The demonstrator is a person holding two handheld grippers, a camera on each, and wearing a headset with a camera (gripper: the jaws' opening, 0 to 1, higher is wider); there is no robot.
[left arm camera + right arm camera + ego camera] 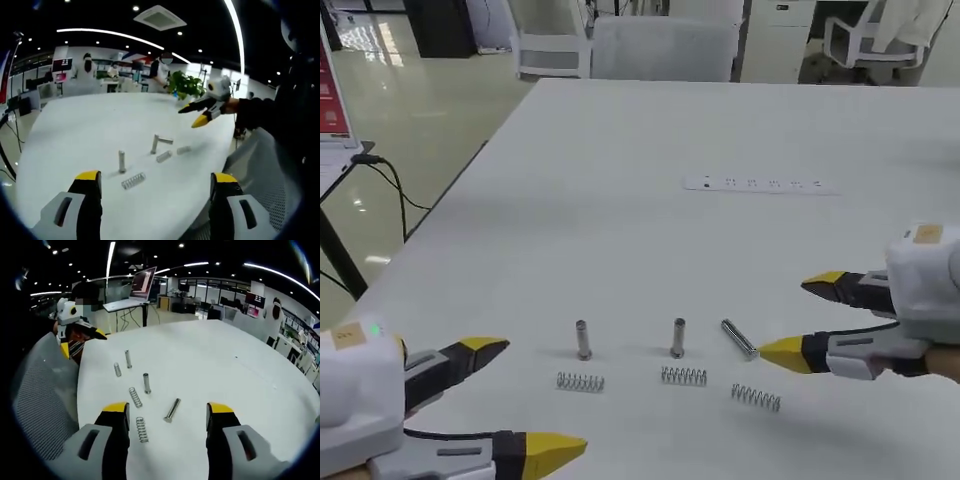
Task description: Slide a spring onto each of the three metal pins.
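head view. a white table (620, 200) carries three metal pins in a row across the lower middle of the frame. the left pin (583, 340) and the middle pin (678, 338) stand upright; the right pin (739, 339) lies flat on a slant. just below each pin, apart from it, a spring lies on its side: the left spring (580, 382), the middle spring (683, 376) and the right spring (756, 398). none is yet on a pin.

the left gripper (525, 398) sits in the lower left corner, its yellow-tipped jaws spread wide with nothing between them, near the left spring. the right gripper (788, 318) enters from the right edge, jaws likewise wide apart and empty. its lower tip is just beside the near end of the right pin; whether they touch cannot be told.

right gripper view. the lying pin sits ahead of the tips, in line with the gap between the two jaws.

a power strip (760, 184) lies in the upper right of the table, well apart from the pins.
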